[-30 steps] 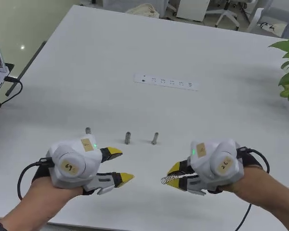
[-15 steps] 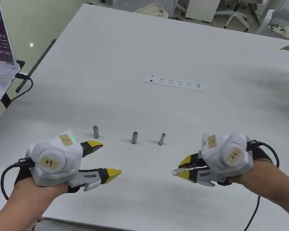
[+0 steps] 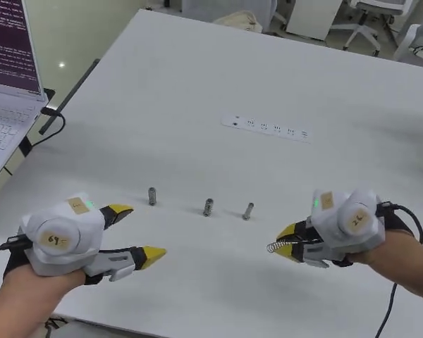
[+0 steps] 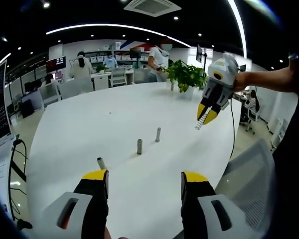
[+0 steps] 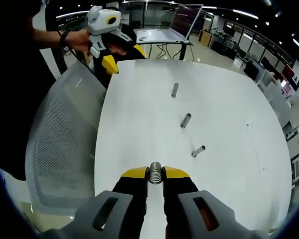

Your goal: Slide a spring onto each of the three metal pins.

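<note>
Three short metal pins stand in a row on the white table. The left pin (image 3: 152, 196) and the middle pin (image 3: 208, 207) each carry a spring, and the right pin (image 3: 247, 210) looks bare. My right gripper (image 3: 287, 243) is shut on a loose spring (image 3: 275, 246) that pokes out leftward, right of and nearer to me than the bare pin (image 5: 198, 151). The spring (image 5: 155, 173) sits pinched between its yellow tips. My left gripper (image 3: 137, 231) is open and holds nothing, just in front of the left pin (image 4: 101, 163).
A white power strip (image 3: 266, 129) lies farther back on the table (image 3: 197, 91). An open laptop (image 3: 7, 63) and a black cable (image 3: 53, 120) sit at the left edge. A grey mesh chair (image 5: 60, 139) is at the table's near side, and a green plant (image 4: 187, 74) stands at its right end.
The head camera has shifted. Relative to the pins, my left gripper has drawn back to the left, and my right gripper with the spring has come slightly closer to the pin row.
</note>
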`<control>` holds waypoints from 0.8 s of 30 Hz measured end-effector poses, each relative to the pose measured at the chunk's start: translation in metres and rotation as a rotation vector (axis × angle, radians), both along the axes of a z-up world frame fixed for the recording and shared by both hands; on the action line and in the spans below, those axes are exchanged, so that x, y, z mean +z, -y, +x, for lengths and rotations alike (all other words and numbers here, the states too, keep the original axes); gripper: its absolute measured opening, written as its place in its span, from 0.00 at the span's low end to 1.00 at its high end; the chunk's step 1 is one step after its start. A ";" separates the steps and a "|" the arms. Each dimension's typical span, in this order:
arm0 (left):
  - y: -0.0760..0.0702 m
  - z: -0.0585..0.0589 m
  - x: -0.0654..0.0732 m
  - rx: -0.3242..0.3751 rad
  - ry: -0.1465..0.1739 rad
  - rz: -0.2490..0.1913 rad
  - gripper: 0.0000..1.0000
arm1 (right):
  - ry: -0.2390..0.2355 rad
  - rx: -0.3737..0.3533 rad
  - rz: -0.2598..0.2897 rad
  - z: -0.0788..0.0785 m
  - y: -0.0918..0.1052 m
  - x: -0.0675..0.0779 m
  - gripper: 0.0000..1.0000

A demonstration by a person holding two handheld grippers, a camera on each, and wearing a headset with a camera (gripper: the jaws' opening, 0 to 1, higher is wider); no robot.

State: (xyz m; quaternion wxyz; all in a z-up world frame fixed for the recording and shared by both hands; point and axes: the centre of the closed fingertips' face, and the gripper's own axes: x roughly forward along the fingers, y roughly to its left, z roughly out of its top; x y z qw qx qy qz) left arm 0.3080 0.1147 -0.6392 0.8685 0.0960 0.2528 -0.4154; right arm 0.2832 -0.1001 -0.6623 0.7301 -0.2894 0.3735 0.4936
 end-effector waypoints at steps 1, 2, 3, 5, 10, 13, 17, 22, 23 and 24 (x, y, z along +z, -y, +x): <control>-0.003 0.001 -0.001 0.006 -0.003 0.000 0.55 | 0.000 -0.002 0.001 0.002 0.000 0.000 0.09; -0.004 0.000 -0.001 0.010 -0.004 0.000 0.55 | 0.000 -0.003 0.003 0.004 0.000 0.000 0.09; -0.006 0.000 -0.002 0.016 -0.005 0.000 0.55 | 0.000 -0.004 0.002 0.006 0.000 0.000 0.09; -0.008 0.000 -0.002 0.022 -0.008 0.000 0.55 | 0.000 -0.002 -0.002 0.008 0.001 -0.001 0.09; -0.018 0.001 -0.003 0.043 -0.013 0.001 0.56 | -0.002 0.000 -0.012 0.017 0.004 -0.002 0.09; -0.020 0.002 -0.003 0.050 -0.015 -0.001 0.56 | 0.000 -0.005 -0.016 0.023 0.006 -0.003 0.09; -0.025 0.004 -0.004 0.069 -0.018 -0.005 0.56 | -0.001 -0.006 -0.019 0.029 0.008 -0.005 0.09; -0.029 0.004 -0.004 0.082 -0.019 -0.007 0.56 | -0.006 -0.006 -0.029 0.037 0.009 -0.007 0.09; -0.030 0.004 -0.004 0.084 -0.020 -0.007 0.56 | -0.006 -0.006 -0.030 0.040 0.009 -0.008 0.09; -0.031 0.003 -0.004 0.085 -0.022 -0.009 0.56 | -0.006 -0.007 -0.031 0.042 0.009 -0.008 0.09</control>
